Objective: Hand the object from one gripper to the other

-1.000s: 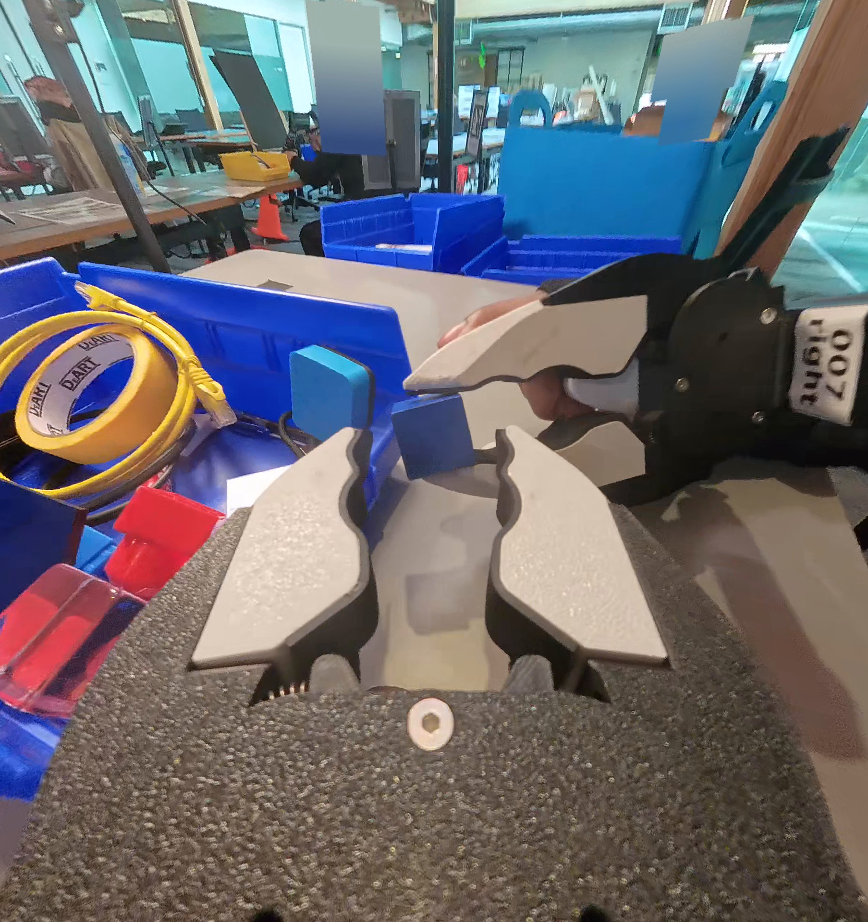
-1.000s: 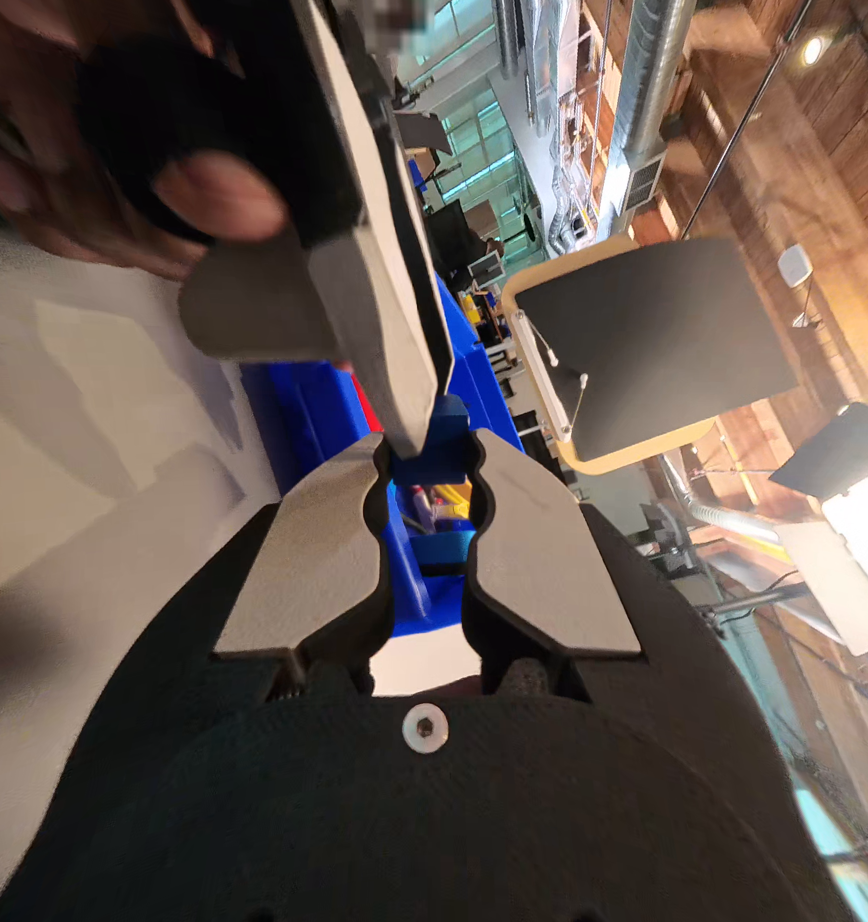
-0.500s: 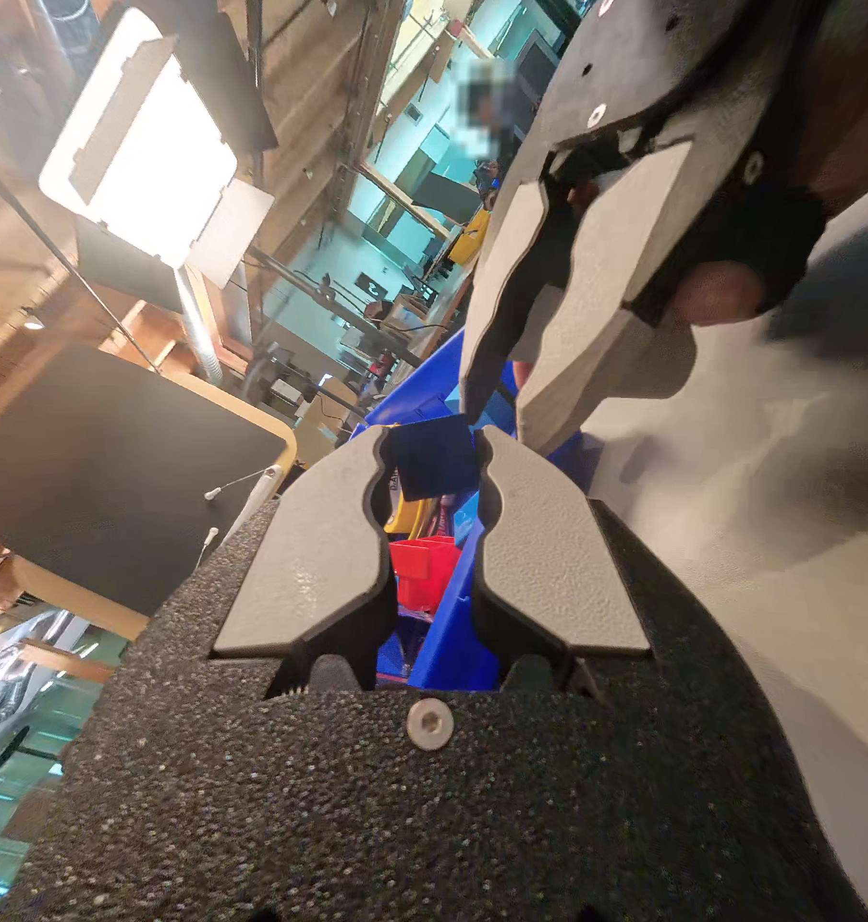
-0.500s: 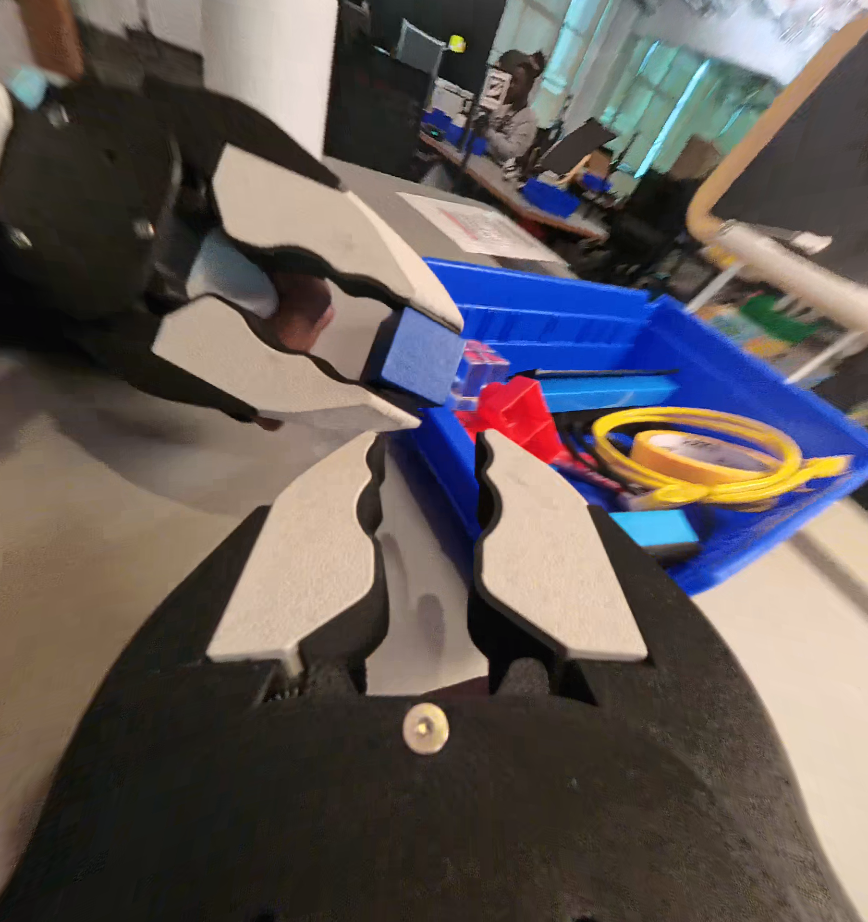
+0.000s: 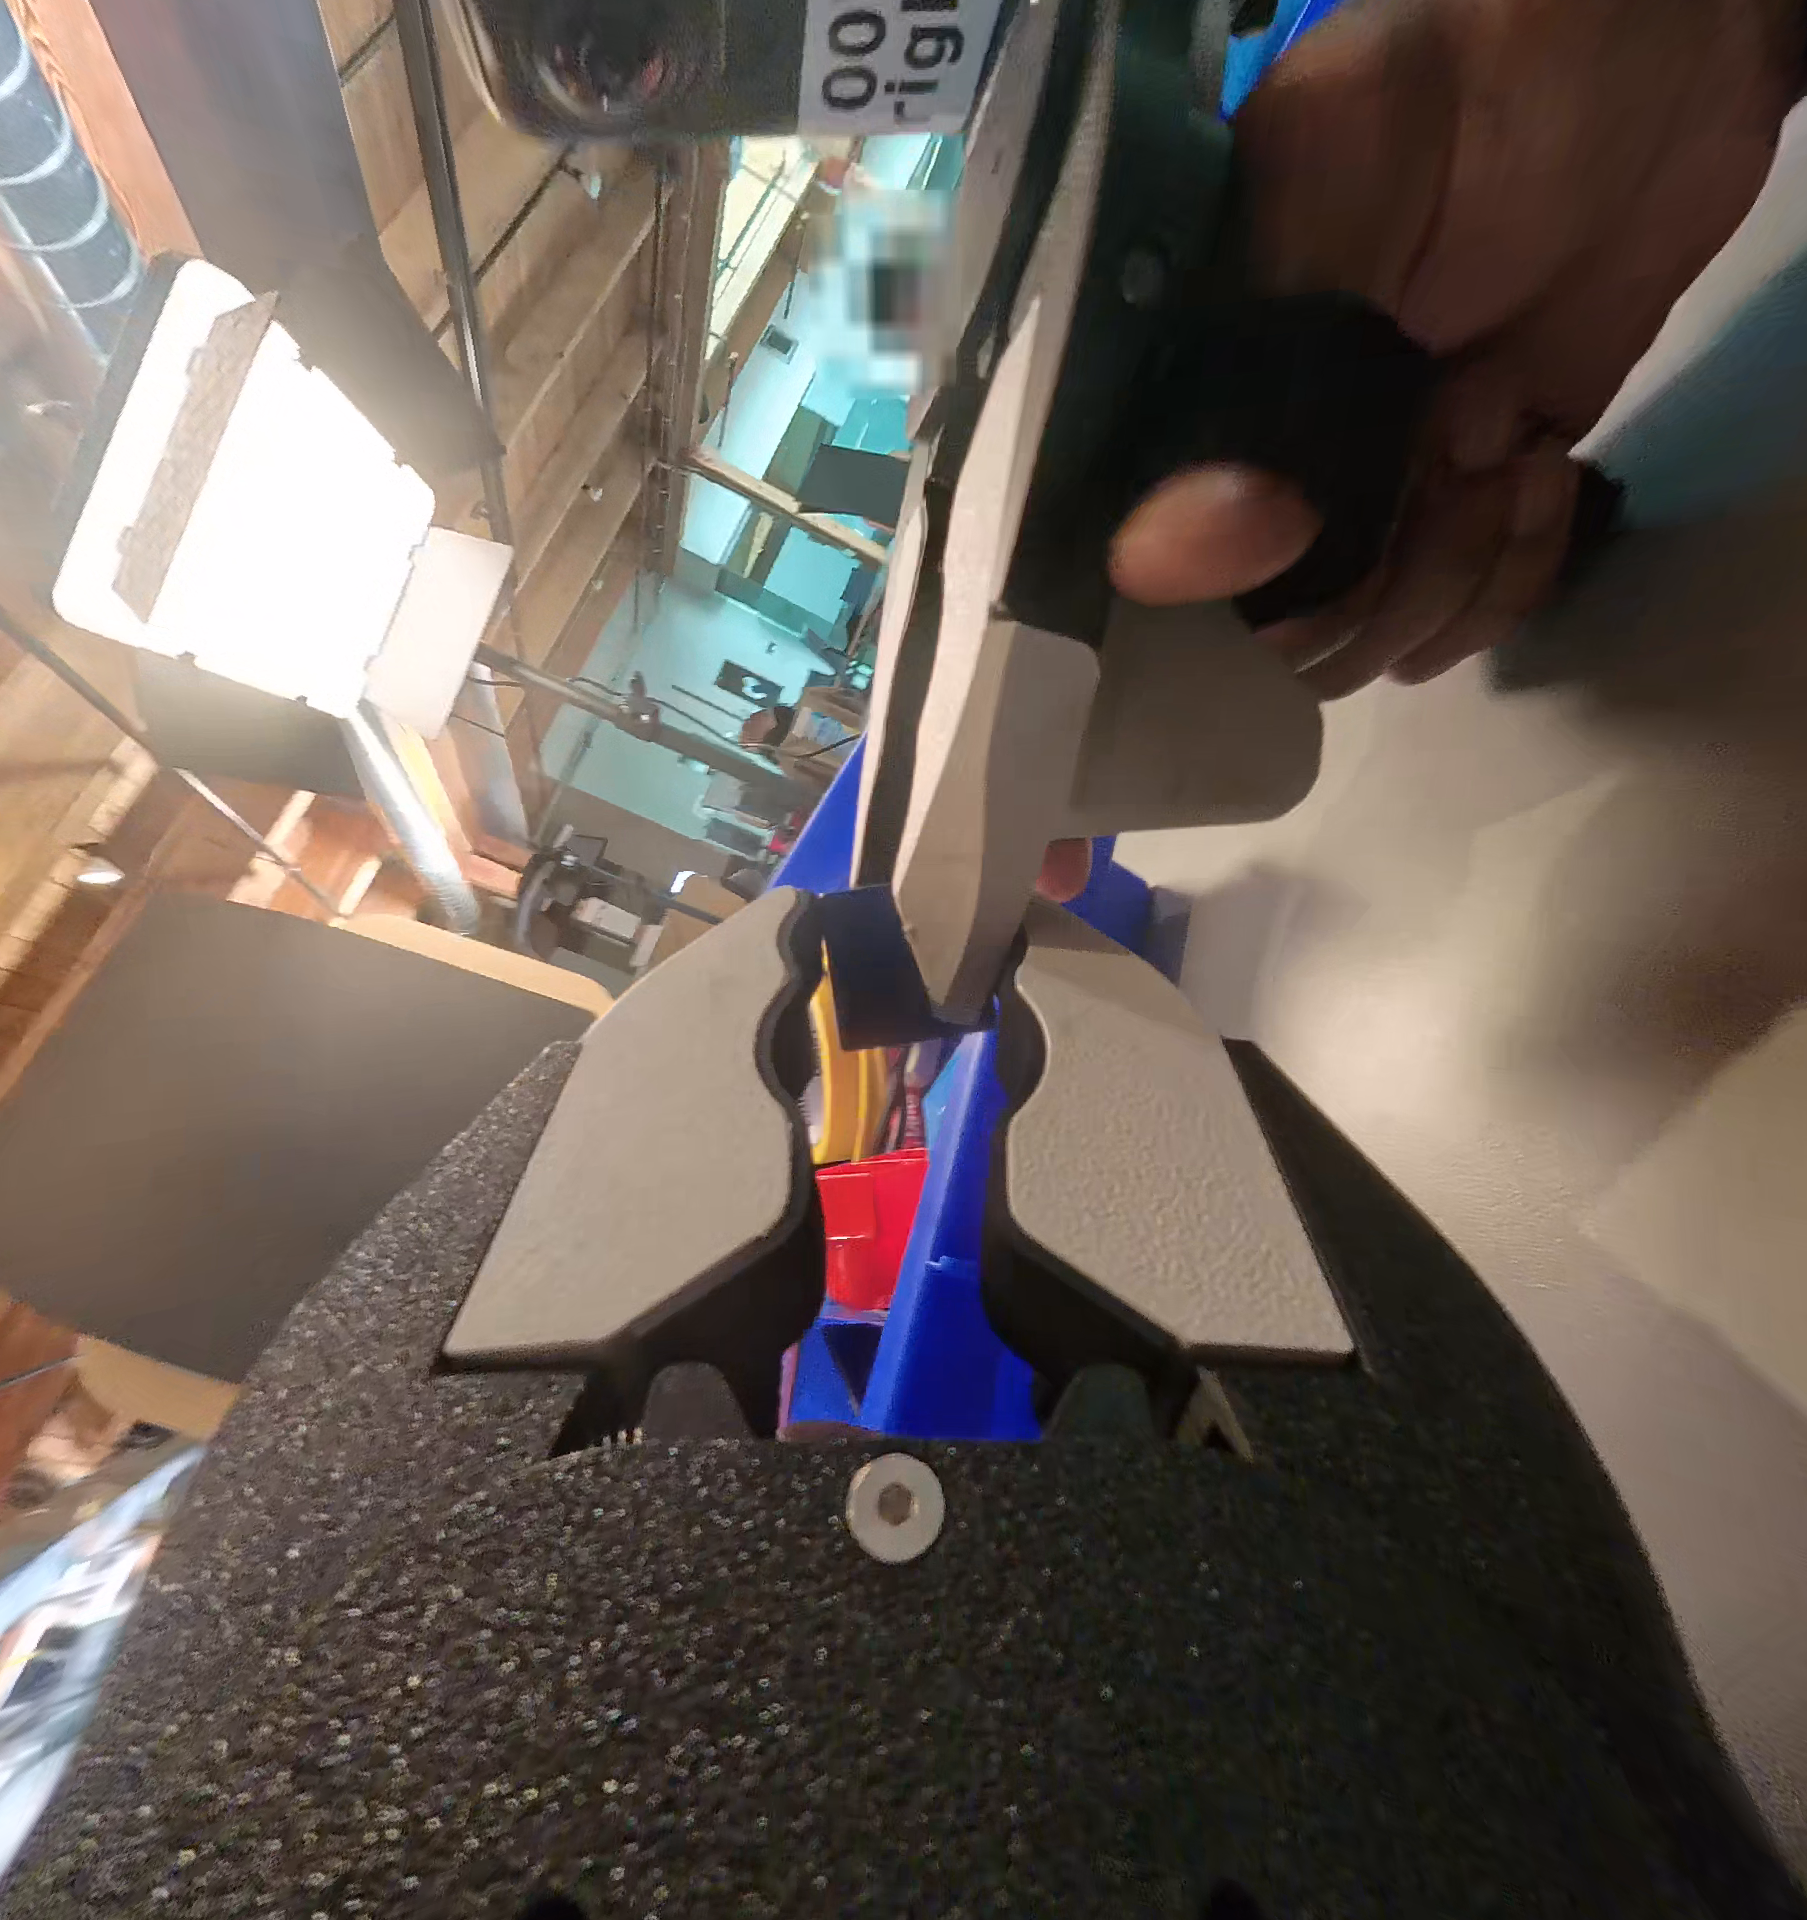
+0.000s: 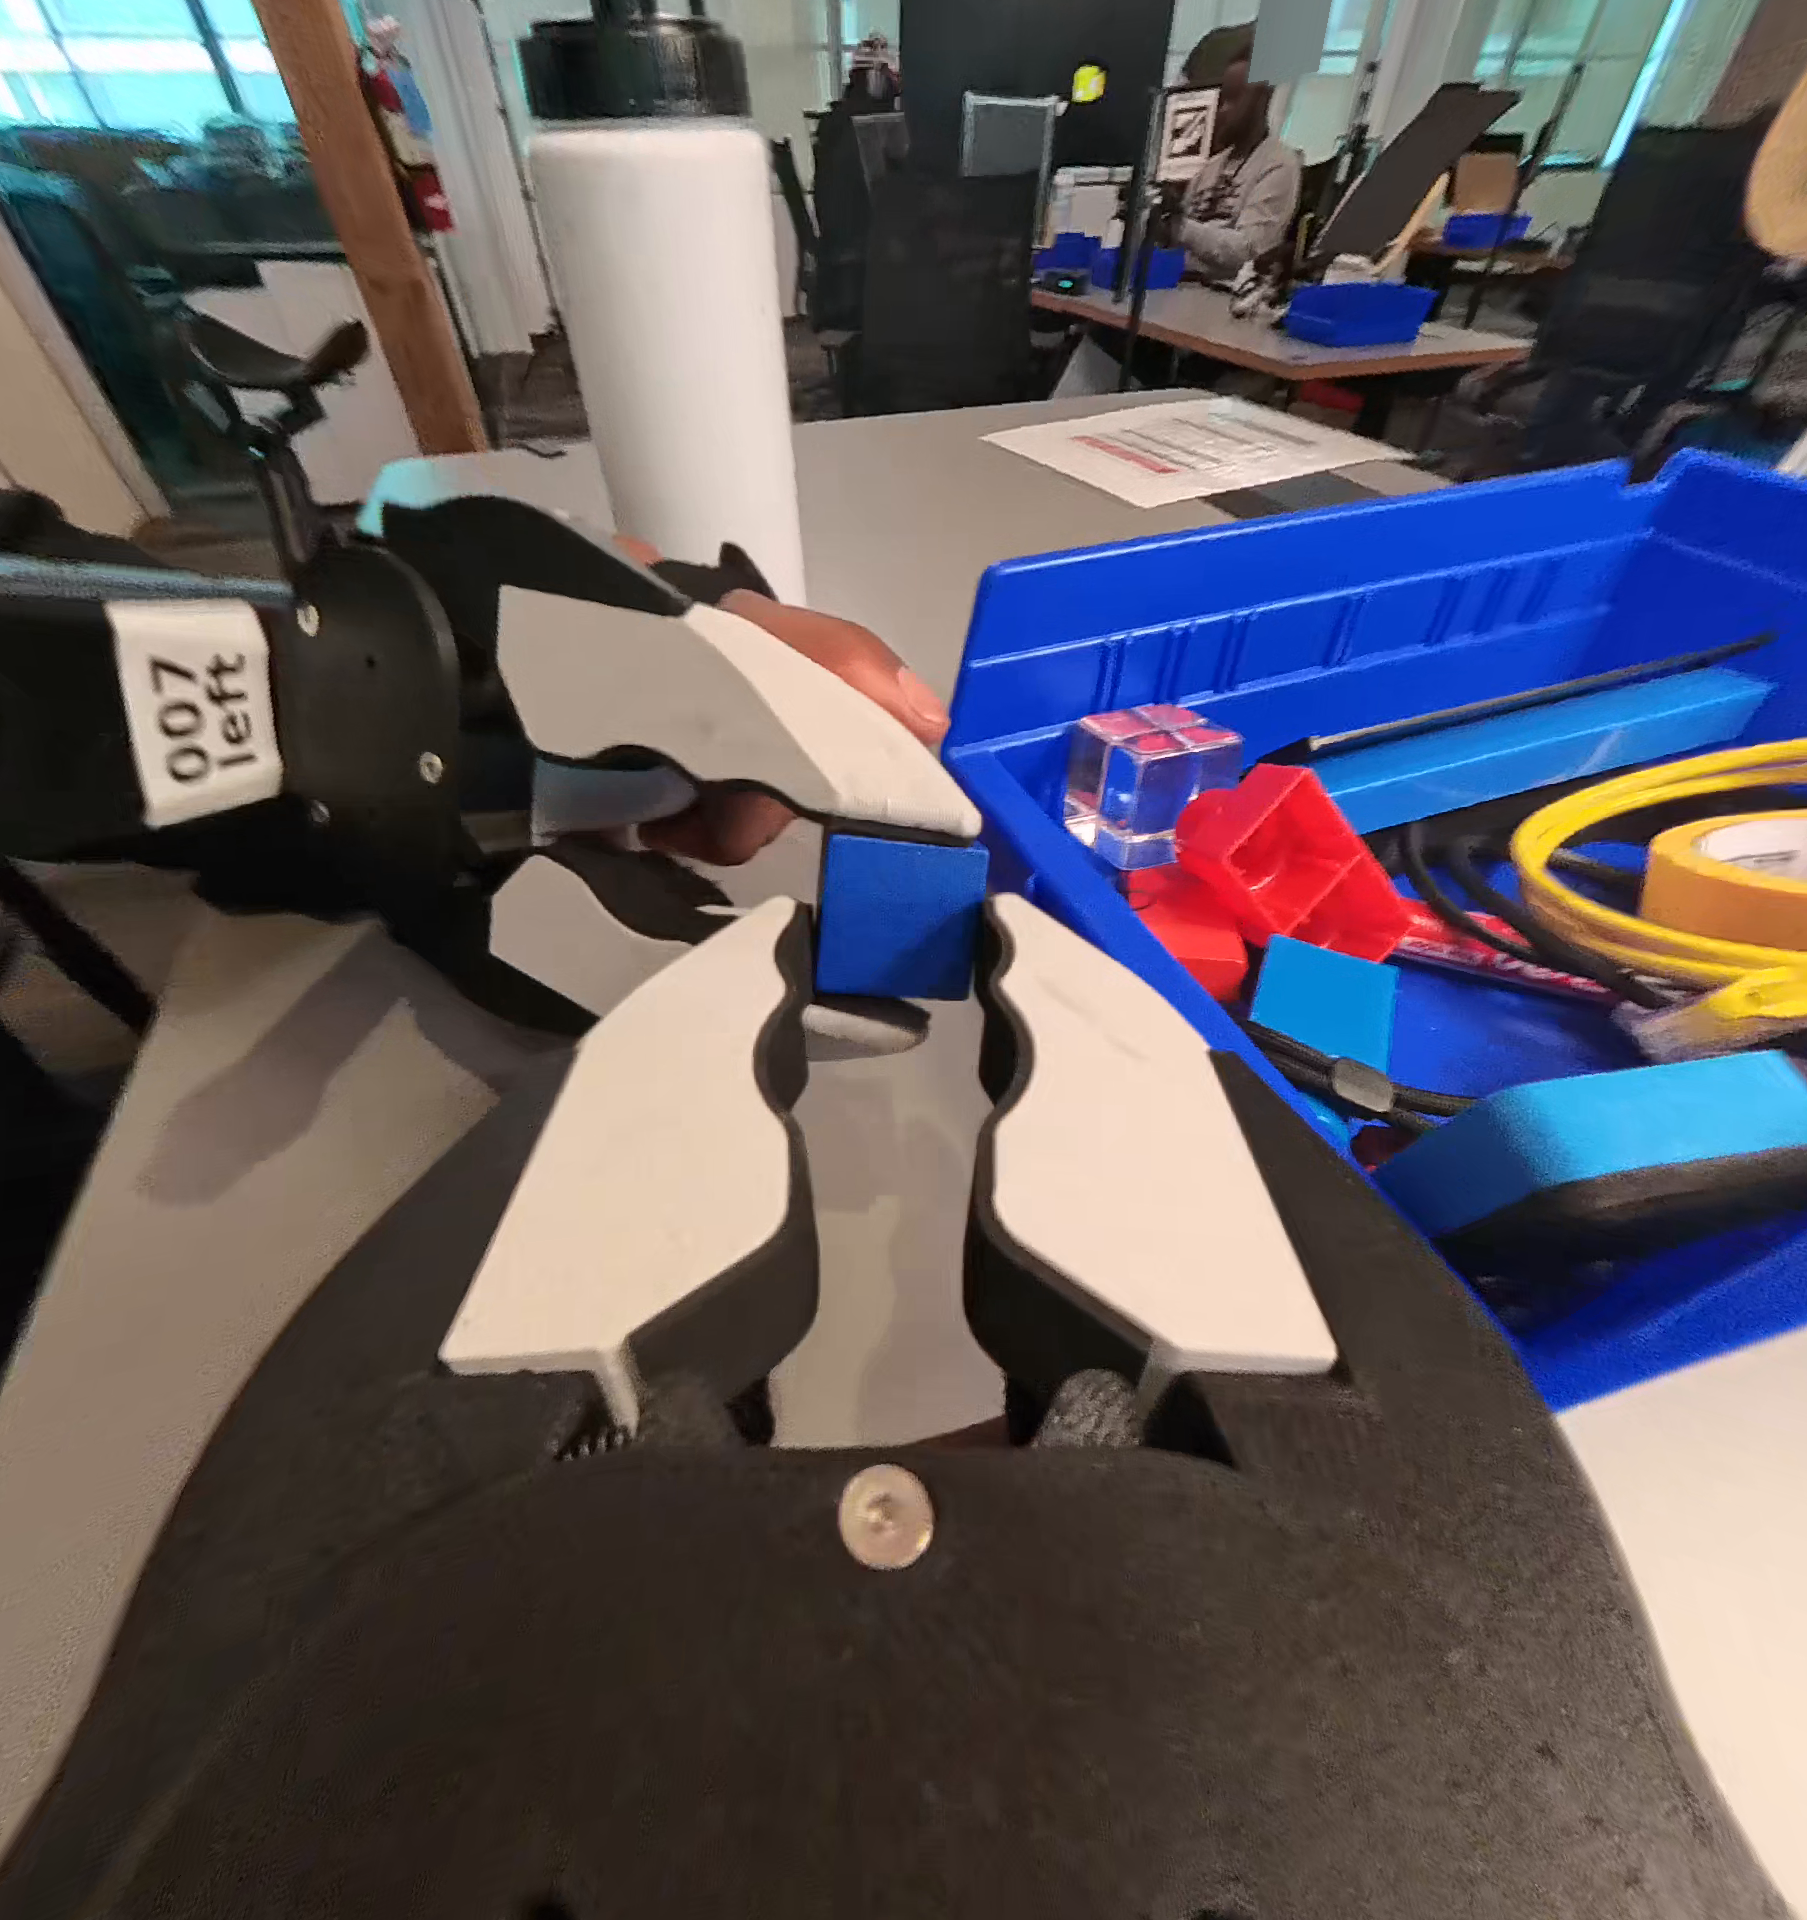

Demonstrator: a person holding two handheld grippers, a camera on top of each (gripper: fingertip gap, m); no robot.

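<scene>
A dark blue cube [image 6: 899,925] hangs above the grey table [image 6: 255,1143], just left of a blue bin. In the right wrist view my right gripper [image 6: 894,935] has its two fingertips against the cube's left and right faces. My left gripper [image 6: 940,925] comes in from the left, with one finger on top of the cube and one beneath it. In the left wrist view the cube [image 5: 873,987] sits between my left gripper's [image 5: 904,956] tips. The right gripper's fingers [image 5: 972,790] reach down onto it and hide its right side.
The blue bin [image 6: 1294,582] at the right holds a clear cube [image 6: 1153,774], red blocks [image 6: 1283,873], light blue blocks [image 6: 1325,1003], a yellow cable [image 6: 1657,935] and a tape roll [image 6: 1761,873]. A white bottle [image 6: 670,343] and a paper sheet [image 6: 1190,447] are on the table behind.
Half a second ago my left gripper held the cube alone and my right gripper was empty beside it. Now the right gripper's fingers are on the cube too.
</scene>
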